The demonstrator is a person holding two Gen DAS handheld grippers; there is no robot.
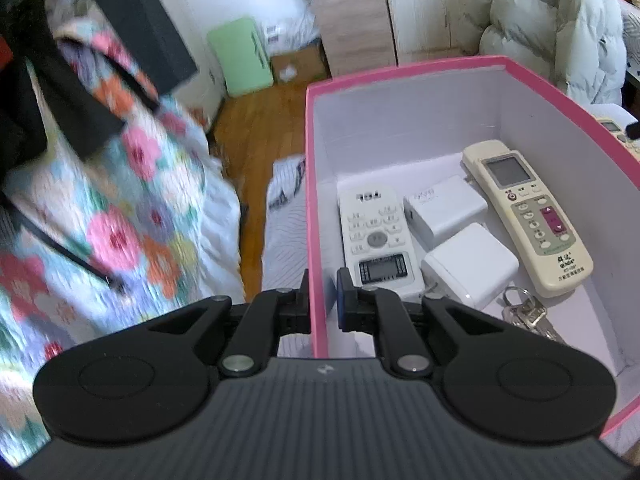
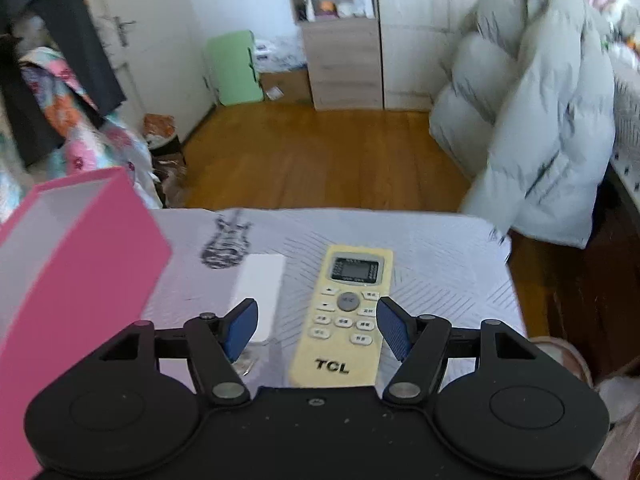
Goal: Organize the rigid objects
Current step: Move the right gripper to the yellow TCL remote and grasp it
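Observation:
My left gripper [image 1: 323, 300] is shut on the left wall of the pink box [image 1: 310, 184]. Inside the box lie a white remote [image 1: 374, 236], a cream remote [image 1: 528, 216], two white chargers [image 1: 444, 210] [image 1: 472, 264] and a bunch of keys [image 1: 524, 312]. In the right wrist view the pink box [image 2: 80, 264] stands at the left. My right gripper [image 2: 314, 330] is open, its fingers on either side of a yellowed TCL remote [image 2: 346, 312] lying on the table. A flat white device [image 2: 258, 292] lies just left of that remote.
The table has a pale patterned cloth [image 2: 440, 264] with a guitar print [image 2: 226, 242]. A grey-white puffer jacket [image 2: 540, 120] hangs at the right. Floral fabric [image 1: 120, 200] hangs at the left. Wooden floor, a green case [image 2: 236, 68] and a cabinet lie beyond.

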